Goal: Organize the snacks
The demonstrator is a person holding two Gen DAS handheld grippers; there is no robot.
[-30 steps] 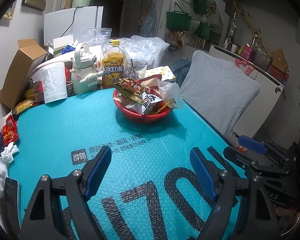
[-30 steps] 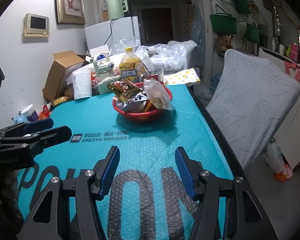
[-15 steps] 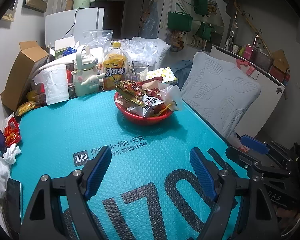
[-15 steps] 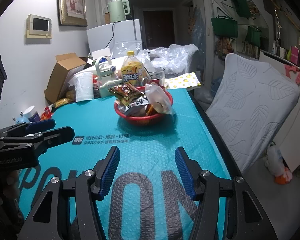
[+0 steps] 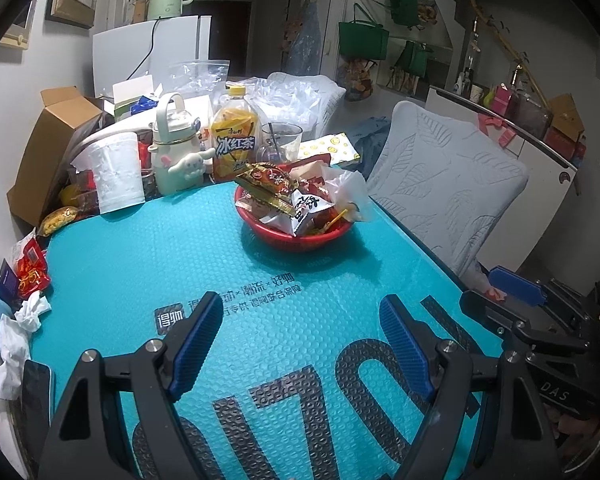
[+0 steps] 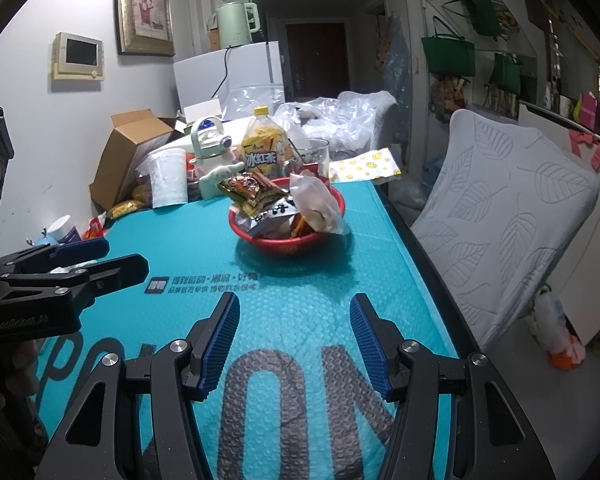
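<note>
A red bowl (image 5: pixel 292 240) heaped with snack packets (image 5: pixel 268 184) stands on the teal bubble-wrap table cover (image 5: pixel 148 248); it also shows in the right wrist view (image 6: pixel 288 244). My left gripper (image 5: pixel 300 320) is open and empty, held over the near part of the table, well short of the bowl. My right gripper (image 6: pixel 294 322) is open and empty, also short of the bowl. The left gripper shows at the left edge of the right wrist view (image 6: pixel 80 256).
Behind the bowl stand an iced tea bottle (image 5: pixel 234 140), a white kettle-shaped jug (image 5: pixel 176 152), a paper roll (image 5: pixel 116 176) and a cardboard box (image 5: pixel 48 148). Loose snack packets (image 5: pixel 30 272) and tissues (image 5: pixel 16 328) lie at the left edge. A grey chair (image 5: pixel 452 184) stands right.
Both grippers have risen and drawn back slightly, so the bowl sits a little farther off in both views. Both stay open and empty.
</note>
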